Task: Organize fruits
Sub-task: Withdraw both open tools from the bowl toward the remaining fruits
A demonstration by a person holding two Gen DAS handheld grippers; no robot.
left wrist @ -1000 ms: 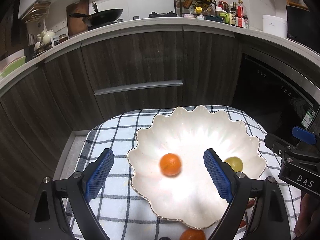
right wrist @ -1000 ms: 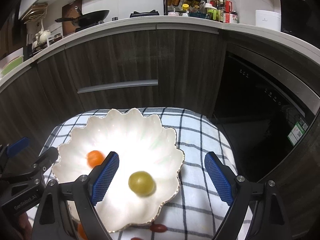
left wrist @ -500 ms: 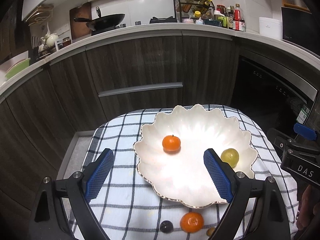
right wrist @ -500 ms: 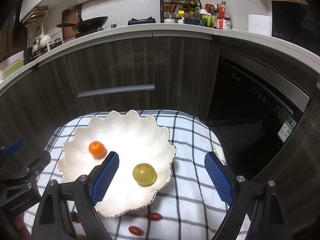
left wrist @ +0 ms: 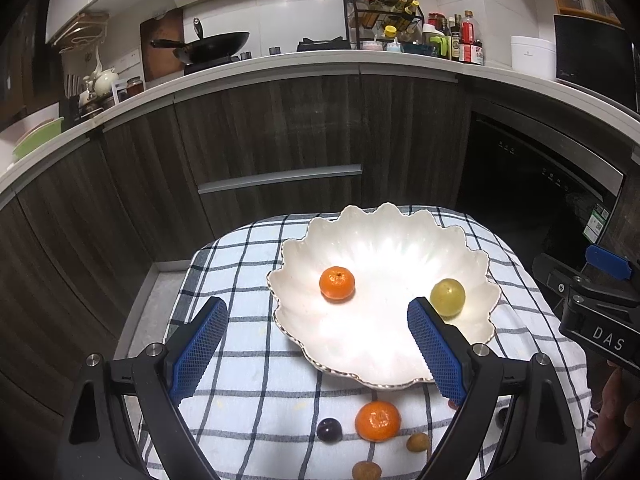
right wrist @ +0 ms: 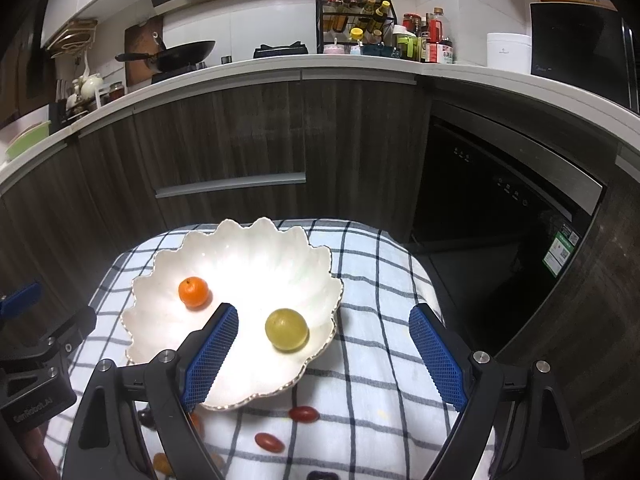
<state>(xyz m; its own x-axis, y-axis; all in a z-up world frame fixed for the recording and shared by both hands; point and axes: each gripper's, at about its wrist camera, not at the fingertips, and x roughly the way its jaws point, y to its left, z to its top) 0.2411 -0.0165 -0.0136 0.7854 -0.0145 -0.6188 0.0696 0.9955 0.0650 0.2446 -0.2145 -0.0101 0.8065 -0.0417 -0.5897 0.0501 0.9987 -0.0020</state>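
Note:
A white scalloped bowl (left wrist: 384, 332) (right wrist: 168, 344) sits on a checked cloth (left wrist: 248, 392) (right wrist: 380, 380). In it lie a small orange (left wrist: 337, 283) (right wrist: 194, 291) and a green grape (left wrist: 447, 297) (right wrist: 286, 329). On the cloth in front of the bowl lie a second orange (left wrist: 377, 420), a dark grape (left wrist: 329, 430), two small brown fruits (left wrist: 418, 443) (left wrist: 366, 471) and two red cherry tomatoes (right wrist: 304, 413) (right wrist: 269, 441). My left gripper (left wrist: 318, 350) is open and empty above the bowl's near rim. My right gripper (right wrist: 324, 354) is open and empty above the bowl's right edge.
The cloth covers a small round table in front of dark wood kitchen cabinets (left wrist: 280, 140) and a black dishwasher (right wrist: 500, 200). The floor drops away at the left (left wrist: 160, 280) and at the right of the table. The right gripper's body shows at the right of the left wrist view (left wrist: 592, 312).
Both grippers have drawn back and up from the bowl. The orange and grape have settled in it. More loose fruit in front of the bowl has come into view.

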